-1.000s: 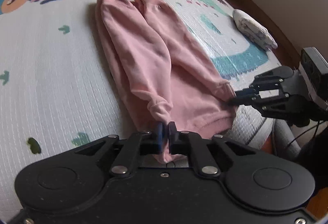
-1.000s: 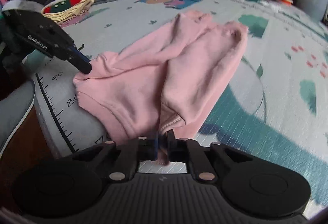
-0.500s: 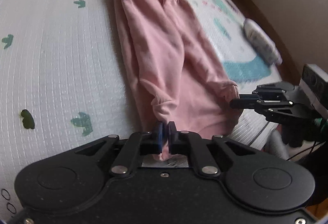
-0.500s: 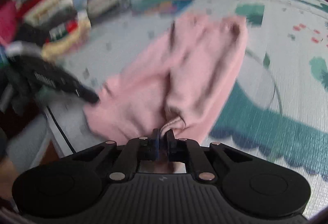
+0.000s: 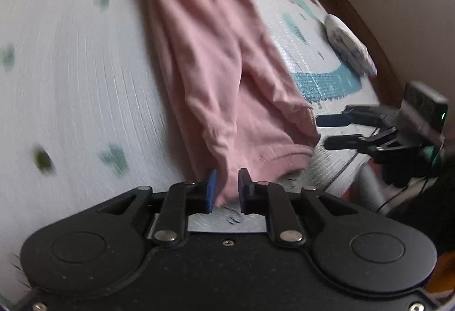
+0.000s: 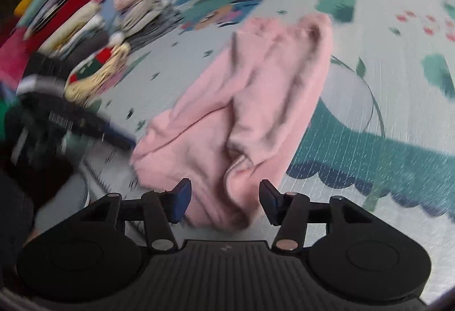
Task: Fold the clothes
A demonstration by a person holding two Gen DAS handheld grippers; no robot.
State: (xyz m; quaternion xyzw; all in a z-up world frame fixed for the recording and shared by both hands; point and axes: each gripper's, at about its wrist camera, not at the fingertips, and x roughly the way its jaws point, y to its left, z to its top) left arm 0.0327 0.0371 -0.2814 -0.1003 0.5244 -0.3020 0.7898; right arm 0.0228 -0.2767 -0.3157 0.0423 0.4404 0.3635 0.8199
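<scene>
- Pink garment (image 5: 227, 78) — a soft, fleecy piece with two long parts laid side by side, sweatshirt or trousers I cannot tell — lies flat on a printed play mat (image 5: 71, 83); its ribbed hem edge faces both cameras, the far ends point away.
- Left gripper (image 5: 226, 191): jaws are opening, with a visible gap on either side of a narrow bunched end of the pink cloth that stands between them. The pads do not press it; the cloth hangs loose in the gap.
- Right gripper (image 6: 224, 198): jaws are opening and stand wide apart. A rounded fold of the garment's near corner sits between the fingertips, clear of both pads.
- In the left wrist view the right gripper (image 5: 321, 132) shows side-on at the right, its two fingers parted, tips just beside the garment's right corner at the mat's edge.
- In the right wrist view the left gripper (image 6: 125, 140) shows blurred at the left, its tip near the garment's left corner; contact cannot be judged through the blur.
- A small folded white item (image 5: 348, 49) lies on the mat near its far right edge, well apart from the pink garment.
- Stacks of folded clothes (image 6: 71, 26) — red, yellow, cream, grey, pink — sit along the mat's far left side in the right wrist view.
- Both views carry motion blur.
</scene>
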